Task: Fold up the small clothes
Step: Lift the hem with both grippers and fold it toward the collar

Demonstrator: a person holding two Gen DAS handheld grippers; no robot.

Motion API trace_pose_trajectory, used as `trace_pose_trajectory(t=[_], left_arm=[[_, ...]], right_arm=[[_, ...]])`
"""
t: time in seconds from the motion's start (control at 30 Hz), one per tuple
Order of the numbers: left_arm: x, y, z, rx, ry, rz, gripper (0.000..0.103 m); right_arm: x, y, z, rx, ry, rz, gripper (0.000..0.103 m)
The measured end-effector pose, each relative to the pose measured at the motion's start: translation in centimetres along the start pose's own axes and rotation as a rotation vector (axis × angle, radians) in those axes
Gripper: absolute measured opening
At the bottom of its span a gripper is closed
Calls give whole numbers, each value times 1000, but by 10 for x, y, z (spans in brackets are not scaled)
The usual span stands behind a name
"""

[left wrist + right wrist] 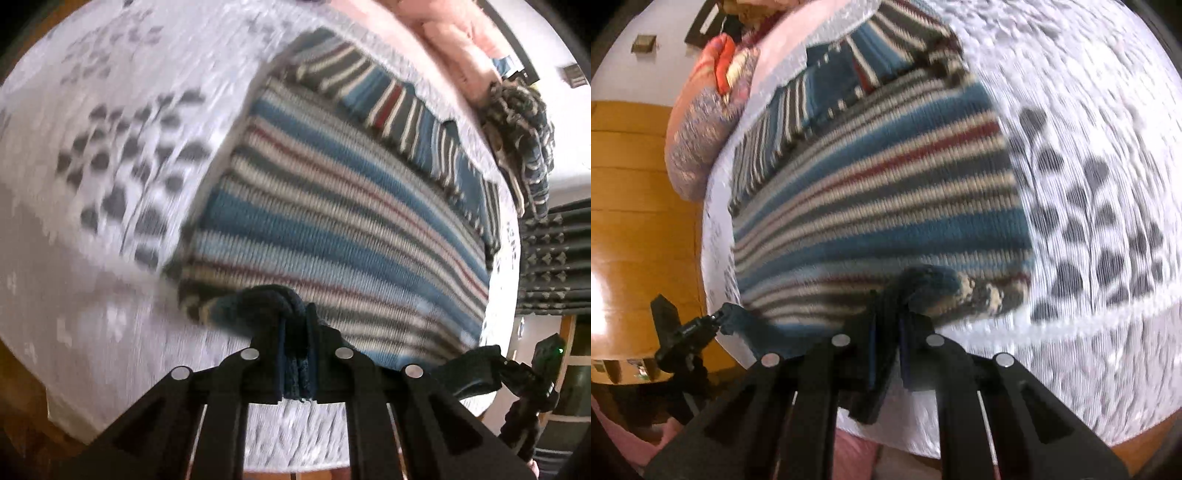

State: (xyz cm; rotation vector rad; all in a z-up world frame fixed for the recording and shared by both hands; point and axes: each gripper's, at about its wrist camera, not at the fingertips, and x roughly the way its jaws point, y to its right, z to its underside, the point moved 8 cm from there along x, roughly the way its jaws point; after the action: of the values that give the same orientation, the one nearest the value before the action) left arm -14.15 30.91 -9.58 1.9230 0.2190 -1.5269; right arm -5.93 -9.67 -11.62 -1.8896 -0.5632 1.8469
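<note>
Item: one striped knit sweater (pixel 332 206), blue, cream, grey and red, laid flat on a white cloth with grey leaf print (pixel 110 166) covering the worktop.

Tongs, two. Left tongs (pixel 295 328) were closed tight on the near hem of the sweater, dark knit bunched between the jaws. Right tongs (pixel 886 306) were likewise closed on the same hem, at the other near corner.

Progress, as judged: sleeves appeared already turned in across the upper body, stripes running crosswise there. The bottom-to-top fold seemed in hand, hem gripped and hardly raised; completing that fold and smoothing remained.

Other goods: one dark patterned garment (pixel 524 122) heaped at the far edge; pink fabric (pixel 454 33) beyond, count unclear.
</note>
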Motion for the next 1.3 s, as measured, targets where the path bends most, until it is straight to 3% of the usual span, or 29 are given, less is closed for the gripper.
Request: trace_pose_trajectory(t=[0.27,0.53,0.63,0.8,0.9,0.93,0.97,1.0,1.13,1.2,1.3], left_arm=[[32,0,-48,-1,81,4,9],[65,-5,-63,-19,57,21,11],[64,-9,-65,-53,33,66,13],[46,-16,-61,-116,-20,174,16],[34,-21,-57,-163,-42,232,18],[32,-22,-57,-171,-41,232,21],[26,-27,-59,-173,-16,199,35],[19,-31,-61,-168,10,171,39],[4,-34,-74,-110,76,116,40],[5,-23,-80,-24,80,83,42],[16,-8,-83,116,58,37,45]], right_arm=[[23,3,-55,66,27,-49,8],[46,21,-78,117,-8,-47,9],[47,26,-78,144,-27,-48,12],[24,31,-79,151,7,-40,32],[7,33,-80,112,35,15,33],[1,33,-80,98,41,34,33],[-2,32,-81,82,45,48,33],[-4,31,-82,66,48,59,33],[-7,13,-85,-82,50,135,47],[-1,-3,-89,-184,44,179,56],[17,-25,-93,-276,-4,161,64]])
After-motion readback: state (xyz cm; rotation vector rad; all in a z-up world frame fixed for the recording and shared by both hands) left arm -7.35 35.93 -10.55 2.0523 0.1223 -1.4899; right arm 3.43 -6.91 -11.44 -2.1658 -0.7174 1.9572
